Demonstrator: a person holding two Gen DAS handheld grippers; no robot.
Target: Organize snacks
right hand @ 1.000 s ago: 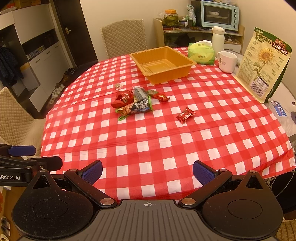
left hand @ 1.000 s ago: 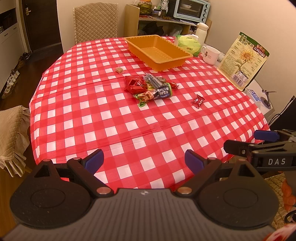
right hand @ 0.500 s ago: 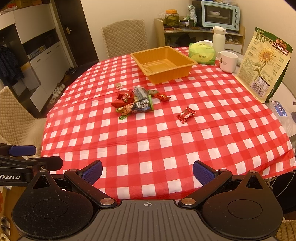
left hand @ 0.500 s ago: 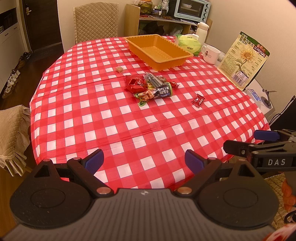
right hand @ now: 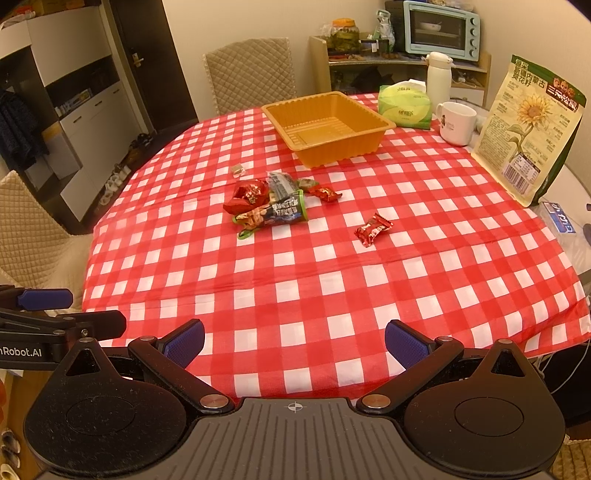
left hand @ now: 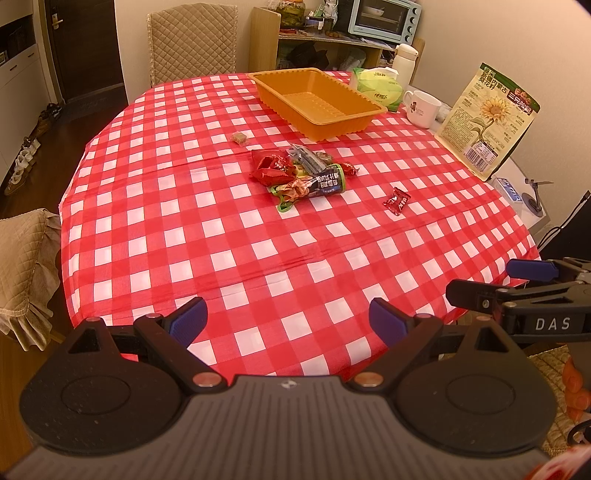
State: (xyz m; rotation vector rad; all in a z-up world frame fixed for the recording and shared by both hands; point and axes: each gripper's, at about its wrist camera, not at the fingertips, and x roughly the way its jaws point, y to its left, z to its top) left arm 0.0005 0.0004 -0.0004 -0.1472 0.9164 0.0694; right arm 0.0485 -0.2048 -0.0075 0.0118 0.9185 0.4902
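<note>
Lying well beyond both hand-held grippers, left (left hand: 287, 321) and right (right hand: 294, 341) spread apart, snack pile (right hand: 271, 205)

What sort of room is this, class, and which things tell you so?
Probably a home dining area: a table under a red checked cloth, quilted chairs around it, and a toaster oven on a shelf behind.

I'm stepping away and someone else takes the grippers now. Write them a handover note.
Left gripper: open, holding nothing, at the table's near edge.
Right gripper: open, holding nothing, beside it.
Orange tray: far side of the table, nothing in it.
Snack pile: mid-table, before the tray. One red candy lies apart to its right; a small wrapped piece to the pile's left.
Done: nothing in the tray yet.
Left: probably move every snack into the tray.
</note>
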